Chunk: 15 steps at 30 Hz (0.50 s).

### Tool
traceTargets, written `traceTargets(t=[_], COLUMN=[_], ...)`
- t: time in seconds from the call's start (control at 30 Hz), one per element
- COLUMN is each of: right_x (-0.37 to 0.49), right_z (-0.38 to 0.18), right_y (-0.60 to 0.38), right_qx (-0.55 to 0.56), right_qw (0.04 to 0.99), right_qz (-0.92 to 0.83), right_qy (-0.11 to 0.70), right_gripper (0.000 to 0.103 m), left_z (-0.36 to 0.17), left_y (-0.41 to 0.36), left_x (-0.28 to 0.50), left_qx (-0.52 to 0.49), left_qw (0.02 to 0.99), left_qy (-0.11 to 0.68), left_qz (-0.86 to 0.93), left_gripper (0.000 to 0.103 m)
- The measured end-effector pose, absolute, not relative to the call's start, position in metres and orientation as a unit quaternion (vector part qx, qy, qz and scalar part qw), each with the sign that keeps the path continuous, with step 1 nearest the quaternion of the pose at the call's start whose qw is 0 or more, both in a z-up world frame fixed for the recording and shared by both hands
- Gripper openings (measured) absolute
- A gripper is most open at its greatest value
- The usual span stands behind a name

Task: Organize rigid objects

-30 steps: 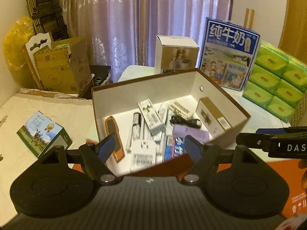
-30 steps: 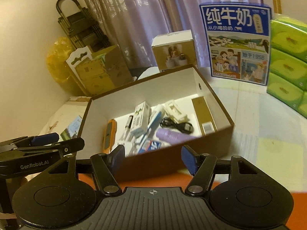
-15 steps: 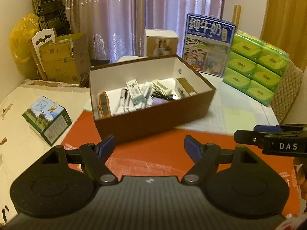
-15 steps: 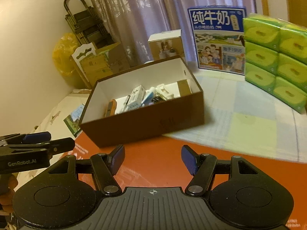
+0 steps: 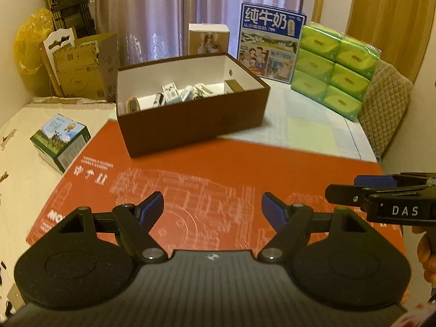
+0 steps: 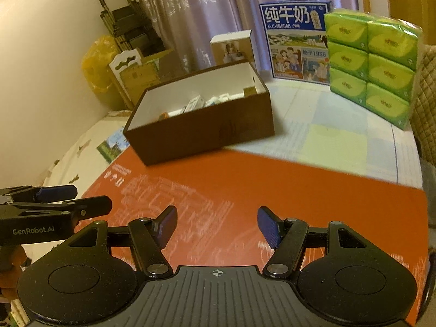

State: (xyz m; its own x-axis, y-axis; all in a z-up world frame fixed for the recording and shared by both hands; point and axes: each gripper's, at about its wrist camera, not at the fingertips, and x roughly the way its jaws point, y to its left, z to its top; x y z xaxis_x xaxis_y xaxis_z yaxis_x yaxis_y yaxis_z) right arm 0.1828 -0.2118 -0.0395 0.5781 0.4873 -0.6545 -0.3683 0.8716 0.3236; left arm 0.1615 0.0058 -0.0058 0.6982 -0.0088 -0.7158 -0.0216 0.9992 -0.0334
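The brown box sits at the far edge of the red mat on the counter, its open top facing up so that small rigid items can be dropped in and kept together; several already lie inside, which suggests the sorting is well along or done. Both grippers hover over the bare near part of the mat, well apart from the box, likely because nothing loose is left there to pick up. The left gripper has its fingers apart with nothing between them, and the right gripper likewise stands parted and empty. A green carton lies beside the mat on the left, apart from the box; whether it belongs to the task cannot be told. The box's near wall hides most of its contents: an orange tool, a white packet and a tan carton show only their tops, and the rest is too small to name. In the right wrist view still less of the inside shows. The hands holding the grippers are cut off at the frame edges
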Motion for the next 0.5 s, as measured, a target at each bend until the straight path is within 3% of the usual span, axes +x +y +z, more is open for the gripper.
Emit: traceTargets(t=[0.5], right_x=[0.126], right_z=[-0.056], right_y=[-0.245], right_qx=[0.077], right_qw=[0.881], right_qz=[0.226], right_qy=[0.409], right_gripper=[0.062], left_z=[-0.025], left_y=[-0.026], left_x=[0.115], left_qx=[-0.022], left_qw=[0.911], left_qy=[0.411], left_qz=[-0.009], left_gripper=[0.076])
